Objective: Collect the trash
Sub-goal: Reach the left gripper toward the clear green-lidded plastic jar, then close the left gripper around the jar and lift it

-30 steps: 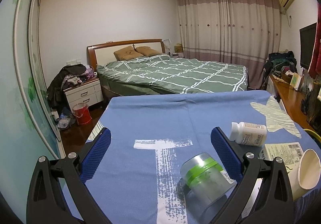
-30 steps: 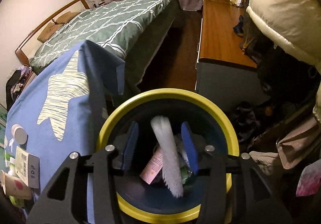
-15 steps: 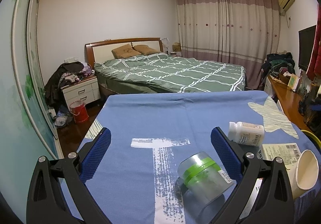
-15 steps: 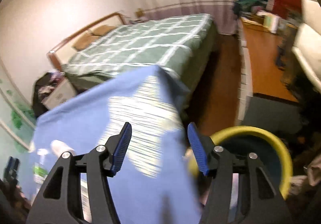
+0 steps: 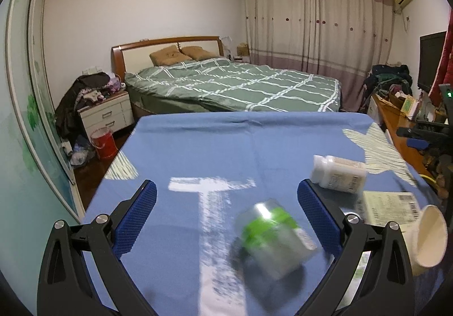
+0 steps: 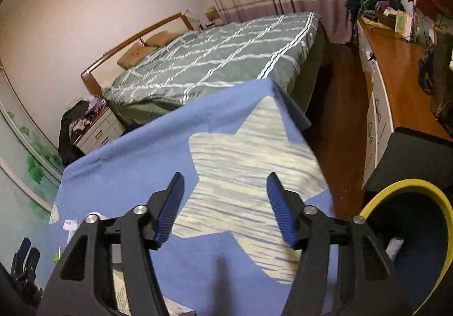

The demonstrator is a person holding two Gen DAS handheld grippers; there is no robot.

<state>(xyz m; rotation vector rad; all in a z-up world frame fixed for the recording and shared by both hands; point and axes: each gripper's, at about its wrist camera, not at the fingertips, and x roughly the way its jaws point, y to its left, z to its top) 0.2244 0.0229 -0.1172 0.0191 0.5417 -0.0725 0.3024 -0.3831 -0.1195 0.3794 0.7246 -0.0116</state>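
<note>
The left gripper (image 5: 226,202) hovered low over the blue tabletop (image 5: 198,152), its 2 fingers wide apart, empty. Between them lay a blurred green-banded clear container (image 5: 271,234) on its side, long axis running diagonally away. Rightward lay a white pill bottle (image 5: 338,176), cap pointing left. The right gripper (image 6: 225,204) hung over the star print, fingers apart, beside the yellow-rimmed bin (image 6: 407,188).

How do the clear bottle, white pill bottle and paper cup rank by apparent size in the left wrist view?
1. Clear bottle with green label, nearest the camera and blurred.
2. Paper cup and white pill bottle look alike; unranked.
</note>
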